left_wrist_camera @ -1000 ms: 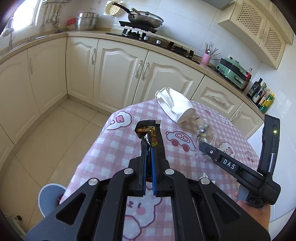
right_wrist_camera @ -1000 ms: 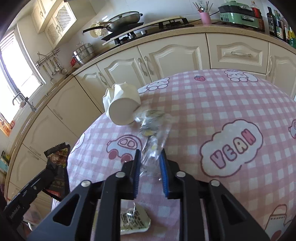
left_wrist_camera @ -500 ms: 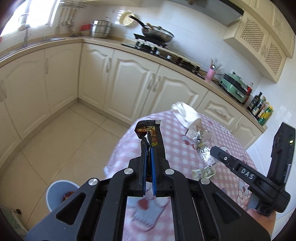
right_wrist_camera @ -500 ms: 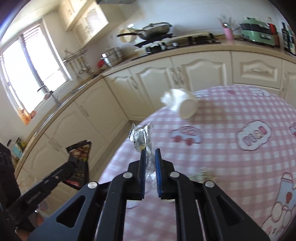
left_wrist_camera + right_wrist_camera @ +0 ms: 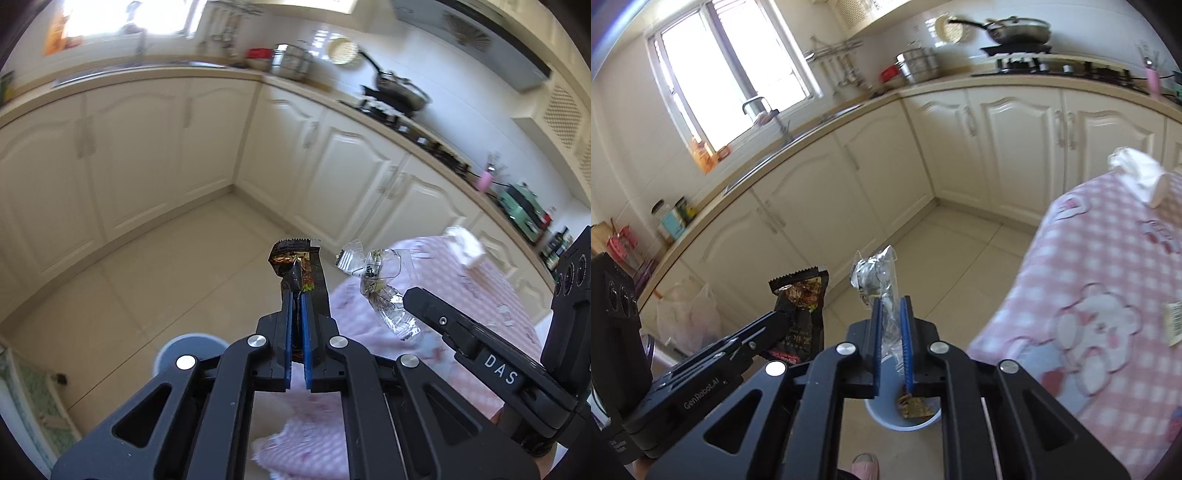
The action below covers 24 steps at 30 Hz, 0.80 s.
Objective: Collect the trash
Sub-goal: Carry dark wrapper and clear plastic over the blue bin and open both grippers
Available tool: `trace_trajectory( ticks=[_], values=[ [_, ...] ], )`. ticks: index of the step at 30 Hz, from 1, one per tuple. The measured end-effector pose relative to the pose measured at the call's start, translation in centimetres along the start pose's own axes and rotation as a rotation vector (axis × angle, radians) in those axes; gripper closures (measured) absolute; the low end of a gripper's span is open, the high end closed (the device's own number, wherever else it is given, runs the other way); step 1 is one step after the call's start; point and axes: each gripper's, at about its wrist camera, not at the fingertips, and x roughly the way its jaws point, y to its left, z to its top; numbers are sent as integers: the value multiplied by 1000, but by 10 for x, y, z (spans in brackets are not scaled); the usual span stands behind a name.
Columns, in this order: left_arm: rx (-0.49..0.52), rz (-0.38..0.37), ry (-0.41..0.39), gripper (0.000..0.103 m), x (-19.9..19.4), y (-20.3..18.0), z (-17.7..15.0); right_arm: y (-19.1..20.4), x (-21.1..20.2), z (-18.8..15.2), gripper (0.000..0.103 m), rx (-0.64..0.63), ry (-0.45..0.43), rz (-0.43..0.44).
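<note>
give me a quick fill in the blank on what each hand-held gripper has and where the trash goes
1. The left hand-held gripper is shut on a dark ____ wrapper.
2. The right hand-held gripper pinches a crumpled ____ plastic wrapper.
3. The blue bin stands on the ____.
4. The table has a pink checked ____ on it.

Missing words: snack; clear; floor; cloth

Pink checked table (image 5: 1108,258), white cup (image 5: 1141,177), yellowish wrapper (image 5: 1174,323)
</note>
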Motion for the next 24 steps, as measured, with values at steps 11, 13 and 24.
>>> trace_trajectory(
  ticks=[11, 13, 24],
  values=[
    [-92, 127, 55, 100, 19, 77, -11, 50, 97, -21, 93, -15, 142, 64],
    [-100, 137, 68, 100, 26, 85, -12, 53, 111, -24, 94, -11, 152, 71],
    [-121, 155, 137, 100, 60, 104, -20, 50, 158, -37, 82, -26, 195, 15]
  ],
)
